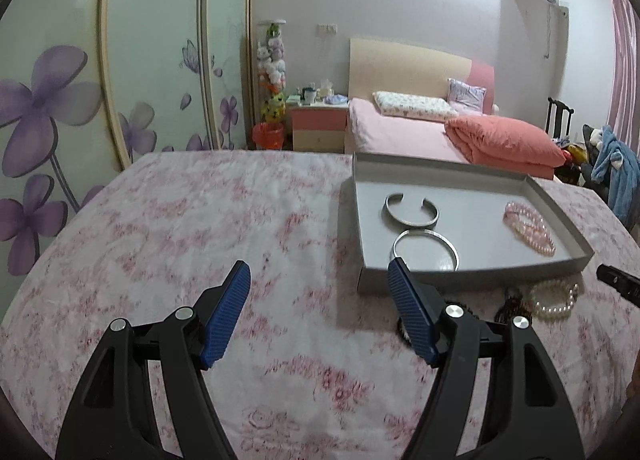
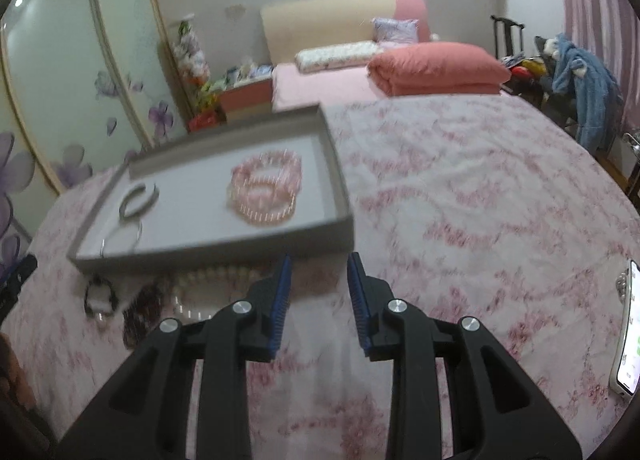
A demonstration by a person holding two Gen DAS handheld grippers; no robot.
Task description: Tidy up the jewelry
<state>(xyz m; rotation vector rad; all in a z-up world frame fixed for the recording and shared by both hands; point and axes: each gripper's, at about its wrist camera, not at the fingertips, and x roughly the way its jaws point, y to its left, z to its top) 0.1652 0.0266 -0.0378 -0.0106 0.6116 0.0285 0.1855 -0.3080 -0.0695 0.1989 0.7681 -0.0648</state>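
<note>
A shallow grey tray [image 1: 472, 272] [image 2: 340, 179] lies on the pink floral cloth. Inside it are an open silver cuff [image 1: 411, 209] [image 2: 138, 199], a round silver bangle [image 1: 425, 250] [image 2: 120, 238] and pink bead bracelets [image 1: 530, 227] [image 2: 264, 189]. In front of the tray lie a pearl bracelet [image 1: 554, 300] [image 2: 208, 286], a dark bead bracelet [image 1: 510, 306] [image 2: 140, 312] and a small black ring-shaped piece [image 2: 100, 296]. My left gripper [image 1: 318, 280] is open and empty, left of the tray's near corner. My right gripper [image 2: 318, 272] stands narrowly open and empty, just before the tray's near right corner.
A phone [image 2: 628, 332] lies at the cloth's right edge. Beyond the table stand a bed with a folded orange quilt [image 1: 508, 139], a nightstand [image 1: 318, 123] and a floral wardrobe [image 1: 60, 99]. The tip of my other gripper [image 1: 618, 282] shows at the right.
</note>
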